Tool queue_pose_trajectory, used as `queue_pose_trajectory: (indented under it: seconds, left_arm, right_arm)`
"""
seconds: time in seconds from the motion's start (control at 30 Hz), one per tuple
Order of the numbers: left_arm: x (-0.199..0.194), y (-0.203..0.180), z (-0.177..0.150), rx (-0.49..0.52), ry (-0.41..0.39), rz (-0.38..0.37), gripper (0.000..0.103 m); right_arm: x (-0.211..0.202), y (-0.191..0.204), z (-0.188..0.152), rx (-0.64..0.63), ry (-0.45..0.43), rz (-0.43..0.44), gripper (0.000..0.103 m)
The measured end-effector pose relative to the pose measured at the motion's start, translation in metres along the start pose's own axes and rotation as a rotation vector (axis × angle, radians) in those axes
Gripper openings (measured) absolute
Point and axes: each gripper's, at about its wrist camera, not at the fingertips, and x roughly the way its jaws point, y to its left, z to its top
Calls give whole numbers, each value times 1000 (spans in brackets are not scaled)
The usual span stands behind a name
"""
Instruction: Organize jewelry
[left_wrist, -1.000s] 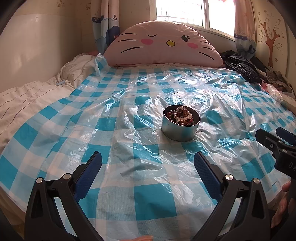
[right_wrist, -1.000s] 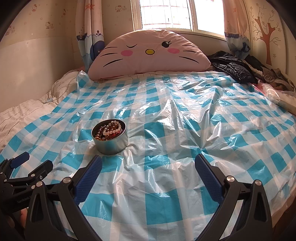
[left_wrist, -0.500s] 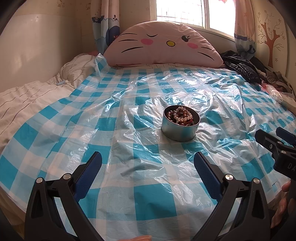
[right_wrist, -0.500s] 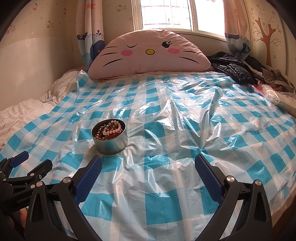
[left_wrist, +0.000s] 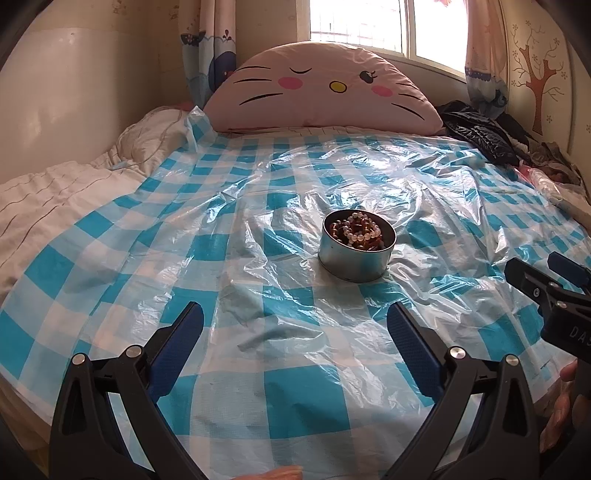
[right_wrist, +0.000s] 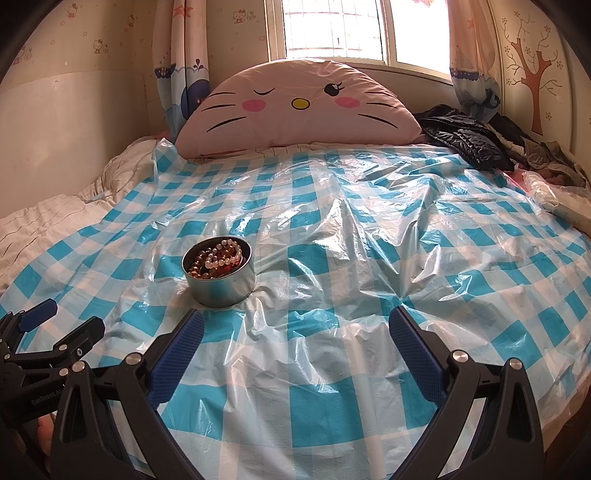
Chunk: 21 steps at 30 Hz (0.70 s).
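Covering most of the bed (right_wrist: 44, 229), a blue-and-white checked plastic sheet (right_wrist: 332, 280) lies crinkled and glossy beneath a pink cat-face pillow (right_wrist: 299, 107) at the headboard, with a dark jacket (right_wrist: 465, 140) heaped to the right. Near the middle of the sheet stands a round metal tin (left_wrist: 356, 254), lid off, holding a tangle of bead bracelets (left_wrist: 358, 230) in pearl, amber and dark red tones.

Both tools hang low over the near edge of the bed. The left hand-held gripper (left_wrist: 295, 343) has its jaws spread wide apart with nothing between them, the tin ahead and slightly right of its line. The right hand-held gripper (right_wrist: 295, 343) is likewise spread and empty, the tin just beyond its left finger.

The tin looks light and rigid, its smooth wall likely slippery; on the soft bed and slick plastic it may skate or tip if nudged, so a grip across the rim or a steadying hold on the wall seems wise. The bracelets are light and floppy, probably strung on elastic, and may snag one another; pinching a single strand where it arches highest above the pile looks like the cleanest way to lift one free.
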Motion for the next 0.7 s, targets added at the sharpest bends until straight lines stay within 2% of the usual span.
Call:
queue_pose_trajectory:
  seconds: [0.27,0.5,0.7]
  left_arm:
    - [0,2,1,-3,2,-17,96]
    - [9,9,2,-32,44,-61,96]
    - [10,9,2,-30,46,-40,96]
  right_arm:
    - [0,1,0,1,0,0,96]
    - [0,2,0,0,1,-1,96]
    - [0,2,0,1,1,0,96]
